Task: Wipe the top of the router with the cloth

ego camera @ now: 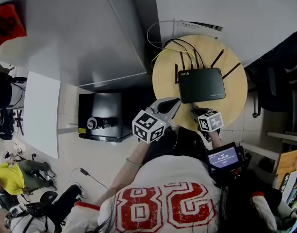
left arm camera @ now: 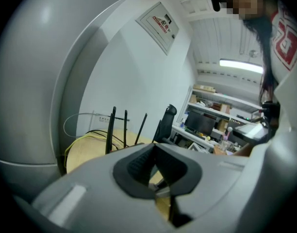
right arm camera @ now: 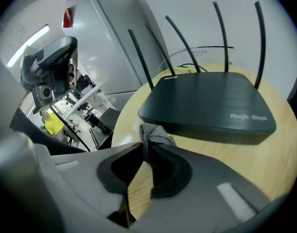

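A black router (ego camera: 201, 84) with several raised antennas lies on a round wooden table (ego camera: 236, 93). In the right gripper view the router (right arm camera: 206, 106) is just ahead of the jaws. My right gripper (right arm camera: 144, 148) is shut on a small grey cloth (right arm camera: 154, 134), which sticks out past its tips, close to the router's front left corner. In the head view the right gripper (ego camera: 194, 113) hovers over the table's near edge. My left gripper (ego camera: 175, 103) is at the table's near-left edge, shut with nothing in it (left arm camera: 155, 147); the antennas (left arm camera: 112, 127) rise beyond it.
Yellow and black cables (ego camera: 173, 46) trail off the table behind the router. A black box (ego camera: 100, 116) sits on the floor to the left. An office chair (ego camera: 267, 89) stands to the right of the table. A small screen (ego camera: 223, 157) is near the person's chest.
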